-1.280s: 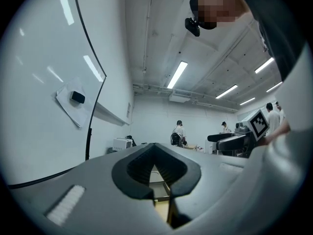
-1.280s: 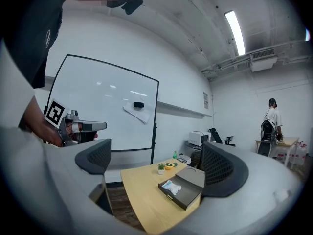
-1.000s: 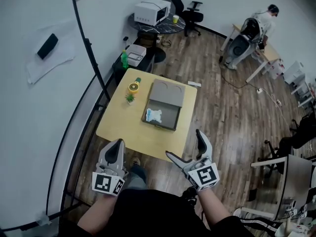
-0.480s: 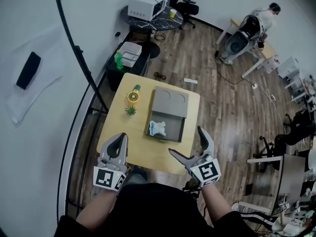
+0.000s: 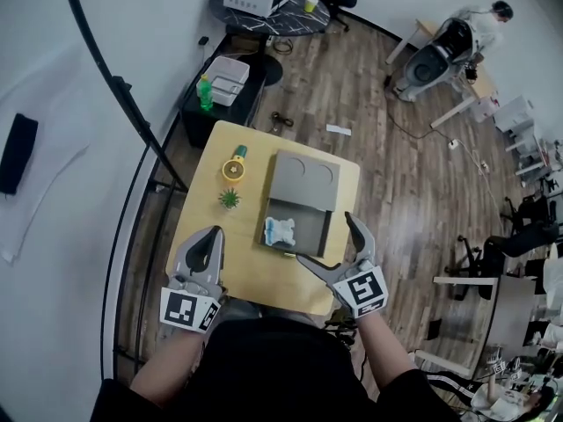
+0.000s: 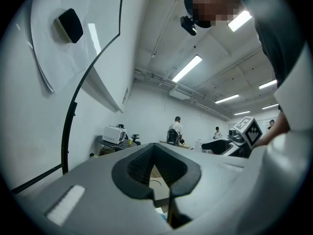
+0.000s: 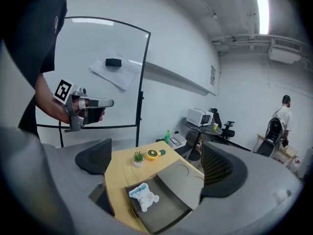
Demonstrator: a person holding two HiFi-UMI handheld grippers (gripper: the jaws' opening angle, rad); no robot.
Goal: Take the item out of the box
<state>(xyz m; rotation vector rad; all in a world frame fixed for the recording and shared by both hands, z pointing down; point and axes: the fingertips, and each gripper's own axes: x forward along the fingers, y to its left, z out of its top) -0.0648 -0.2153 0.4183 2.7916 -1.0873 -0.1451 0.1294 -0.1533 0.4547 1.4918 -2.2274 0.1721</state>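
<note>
A light wooden table (image 5: 248, 264) fills the middle of the head view, standing on a plank floor, and the person stands at its near edge with both grippers raised above that edge. On it lies the grey box (image 5: 302, 179), already open: its lid is folded flat away from the person, probably so the tray is clear to reach from this side. The right gripper (image 5: 327, 238) hovers over the near right corner of the box with its jaws spread wide and nothing between them, and its own view looks down past both pads at the tray, which reads as lining up for a grasp. The left gripper (image 5: 213, 236) hangs well to the left of the box, its jaws pressed together on nothing, seemingly kept aside. The item (image 5: 280, 230), a small white and blue crumpled bundle, rests in the tray toward its left wall, untouched. A little potted plant (image 5: 229, 199) and a yellow round object (image 5: 234, 169) stand left of the box, out of the reaching path.
</note>
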